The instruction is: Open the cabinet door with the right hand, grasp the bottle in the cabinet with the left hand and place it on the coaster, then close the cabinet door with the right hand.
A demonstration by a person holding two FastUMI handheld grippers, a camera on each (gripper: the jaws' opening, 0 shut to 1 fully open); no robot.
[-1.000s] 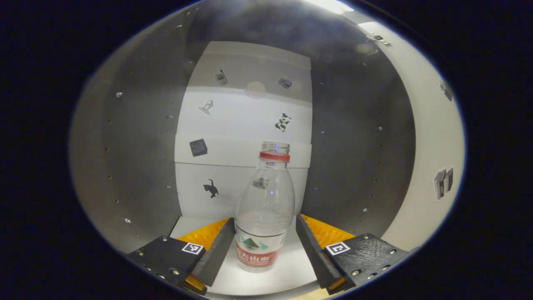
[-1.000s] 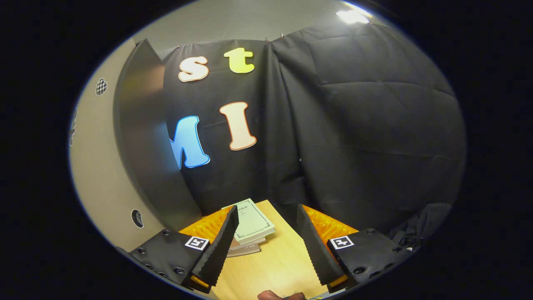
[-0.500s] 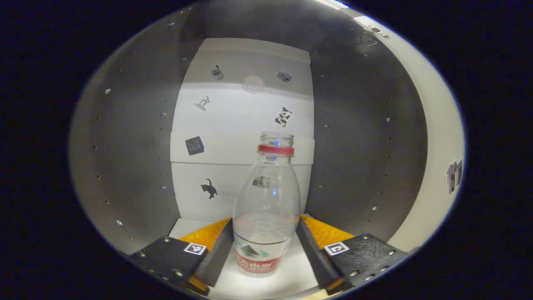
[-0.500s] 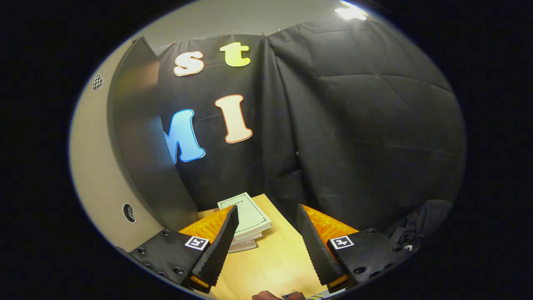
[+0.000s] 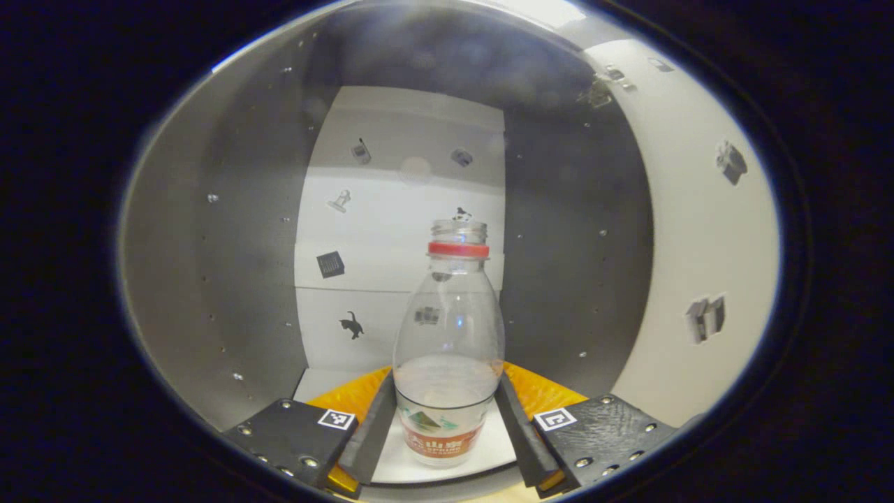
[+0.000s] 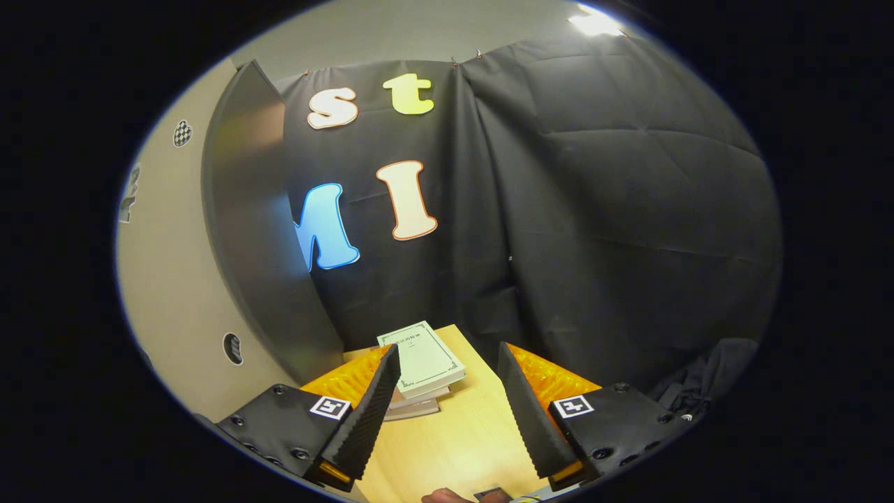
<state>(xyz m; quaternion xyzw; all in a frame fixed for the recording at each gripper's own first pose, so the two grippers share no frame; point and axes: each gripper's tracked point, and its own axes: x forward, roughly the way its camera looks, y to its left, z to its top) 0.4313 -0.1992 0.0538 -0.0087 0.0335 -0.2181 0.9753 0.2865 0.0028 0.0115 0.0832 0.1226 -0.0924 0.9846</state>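
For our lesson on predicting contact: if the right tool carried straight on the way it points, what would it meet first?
The right tool is open and empty. Straight ahead lies the stack of books on the wooden table; beyond that hangs the black cloth wall. Depth is uncertain.

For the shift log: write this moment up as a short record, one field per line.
stage: bottle grasp, inside the cabinet
bottle: upright on the cabinet floor, no cap, red neck ring
left gripper: fingers against both sides of the bottle's lower body
right gripper: open, holding nothing, above the wooden table
cabinet door: swung open, at the left of the right gripper view
books: small stack on the table beyond the right gripper
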